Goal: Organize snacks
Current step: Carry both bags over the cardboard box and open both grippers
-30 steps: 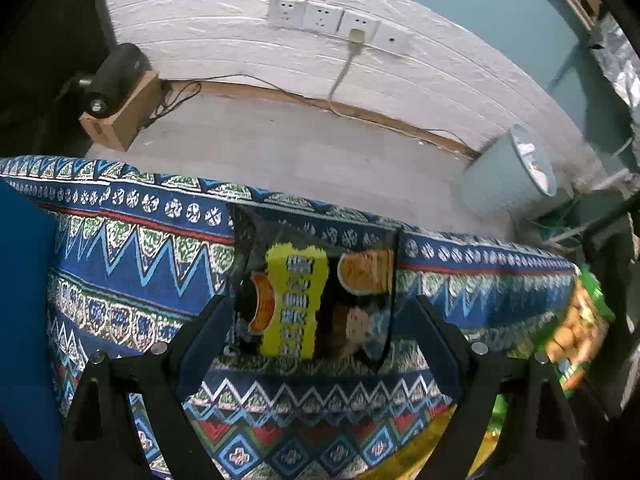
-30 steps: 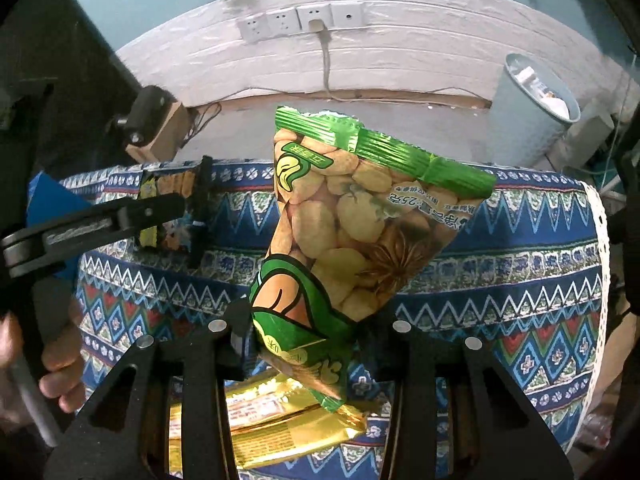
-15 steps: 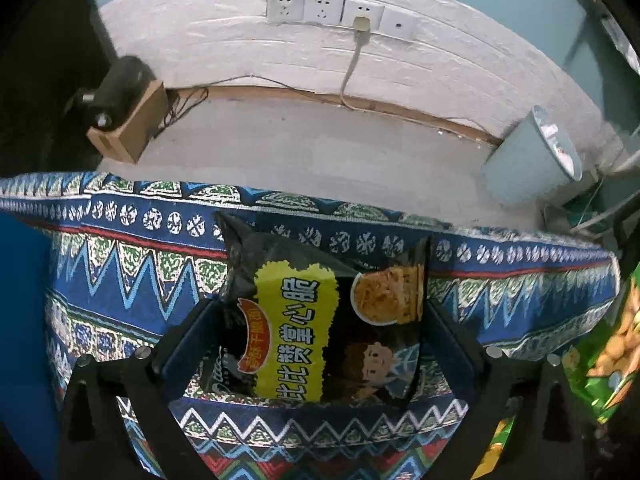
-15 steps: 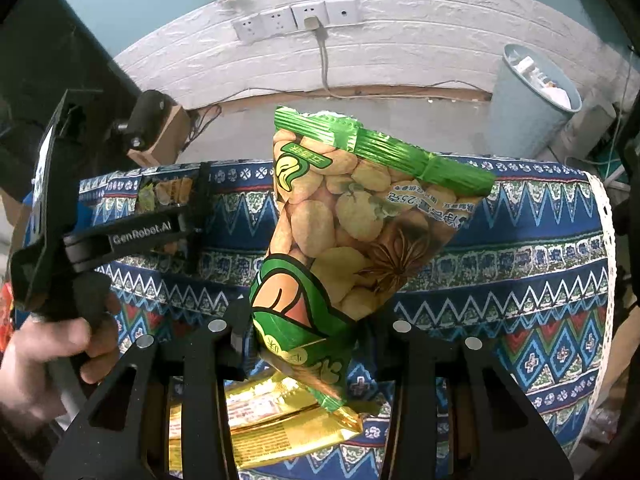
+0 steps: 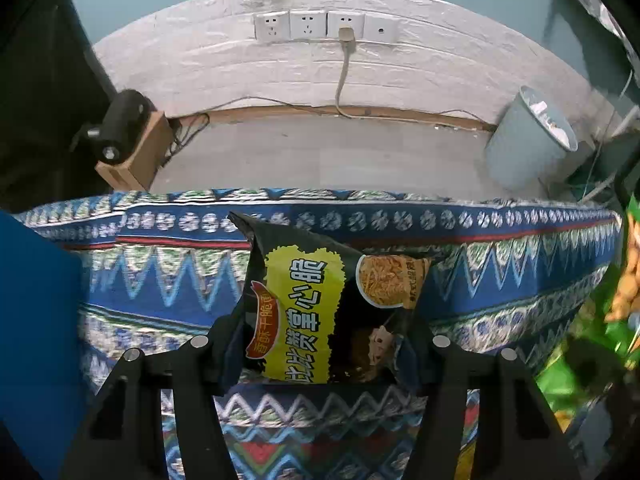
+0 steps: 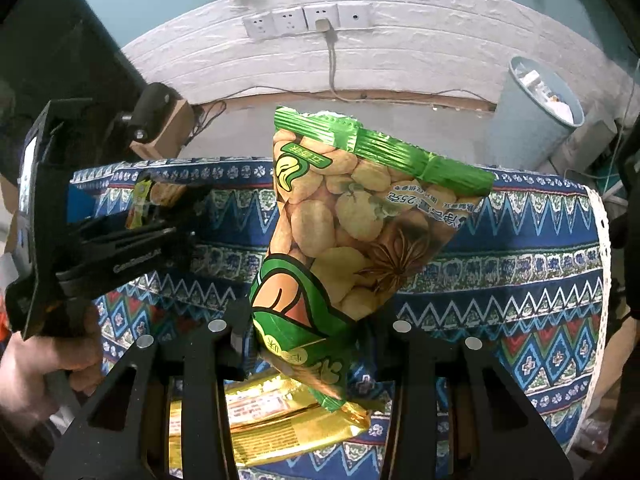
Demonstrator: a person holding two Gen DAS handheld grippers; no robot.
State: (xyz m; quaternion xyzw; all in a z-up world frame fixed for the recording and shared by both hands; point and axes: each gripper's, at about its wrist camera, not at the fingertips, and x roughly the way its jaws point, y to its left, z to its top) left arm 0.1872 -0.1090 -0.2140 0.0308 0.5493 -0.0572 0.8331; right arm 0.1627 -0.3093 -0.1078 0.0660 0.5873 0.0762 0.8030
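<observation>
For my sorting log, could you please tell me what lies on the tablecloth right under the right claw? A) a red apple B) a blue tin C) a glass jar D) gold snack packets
D: below the green bean bag held in the right claw, gold snack packets lie on the patterned tablecloth.

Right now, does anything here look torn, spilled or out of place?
Nothing looks spilled. The green snack bag hangs tilted in the right gripper, pinched by its bottom corner, its top seal still closed. The black snack bag sits crumpled in the left gripper. A gold packet lies flat on the patterned tablecloth.
</observation>
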